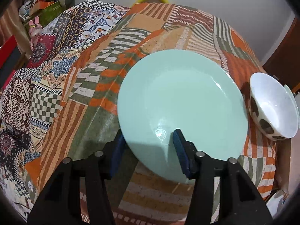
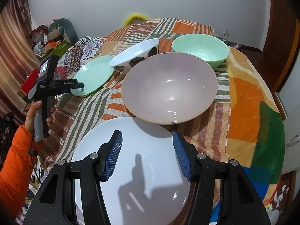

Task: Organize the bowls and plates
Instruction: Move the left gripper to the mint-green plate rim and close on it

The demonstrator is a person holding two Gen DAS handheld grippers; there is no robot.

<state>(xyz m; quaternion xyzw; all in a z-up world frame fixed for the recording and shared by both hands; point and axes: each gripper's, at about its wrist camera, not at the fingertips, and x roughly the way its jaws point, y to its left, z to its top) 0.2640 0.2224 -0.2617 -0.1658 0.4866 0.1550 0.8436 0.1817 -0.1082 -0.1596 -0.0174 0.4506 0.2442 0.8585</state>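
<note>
In the right wrist view, a smooth, glossy white plate (image 2: 131,168) is seen nearest, lying on the patchwork cloth (image 2: 206,116) of the table. The right gripper (image 2: 147,155) is held spread wide above it, its ribbed blue pads (image 2: 114,155) grasping nothing. Beyond the plate, a broad, round pinkish bowl (image 2: 168,88) is set, then a white bowl with dark spots (image 2: 135,56) and a mint-green bowl (image 2: 200,49). At the far left, a flat mint-green plate (image 1: 183,103) is straddled at its near rim by the left gripper (image 1: 148,148); whether it is clamped cannot be told.
</note>
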